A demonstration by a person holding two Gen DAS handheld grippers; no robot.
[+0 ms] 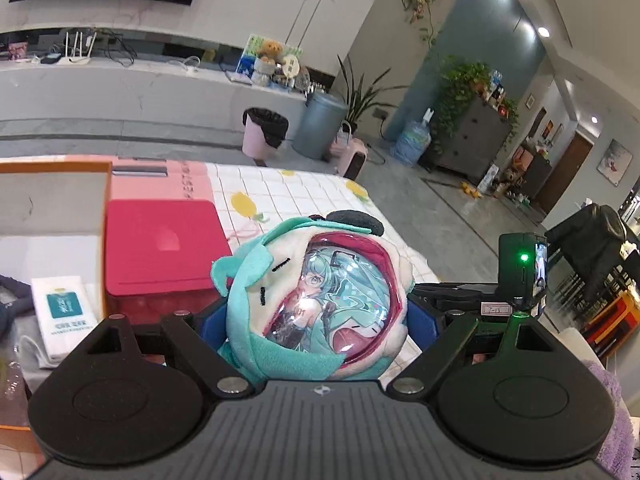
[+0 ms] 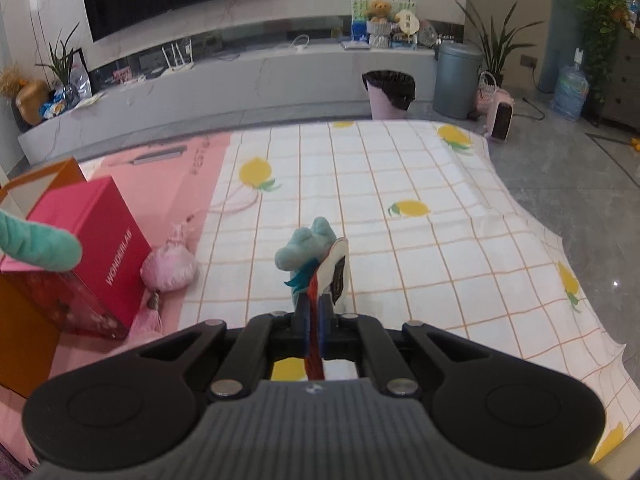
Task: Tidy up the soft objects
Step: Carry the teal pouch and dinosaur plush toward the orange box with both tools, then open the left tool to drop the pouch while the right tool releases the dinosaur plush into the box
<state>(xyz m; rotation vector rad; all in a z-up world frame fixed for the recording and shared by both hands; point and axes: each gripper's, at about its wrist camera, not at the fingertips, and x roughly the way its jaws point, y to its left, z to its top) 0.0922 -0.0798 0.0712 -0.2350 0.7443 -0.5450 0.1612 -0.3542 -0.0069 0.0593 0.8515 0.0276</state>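
Teal plush fills both views: my left hand-held gripper (image 1: 316, 320) is clamped around a round teal plush pouch (image 1: 316, 296) with a glossy printed window, held above the desk (image 2: 400, 208) and its pineapple-check cloth. My right hand-held gripper (image 2: 316, 312) is fully closed, pinching a red strap (image 2: 314, 320) of a small teal plush charm (image 2: 308, 252), which also looks lifted clear of the cloth. So 2 soft objects are in hand but neither is put away yet. A pink pouch (image 2: 168, 268) lies on the desk beside the red box (image 2: 88, 256), untouched. I judge the job at an early-to-middle stage: both held items need a destination, possibly the orange box (image 1: 52, 200) at left, then the pink one.
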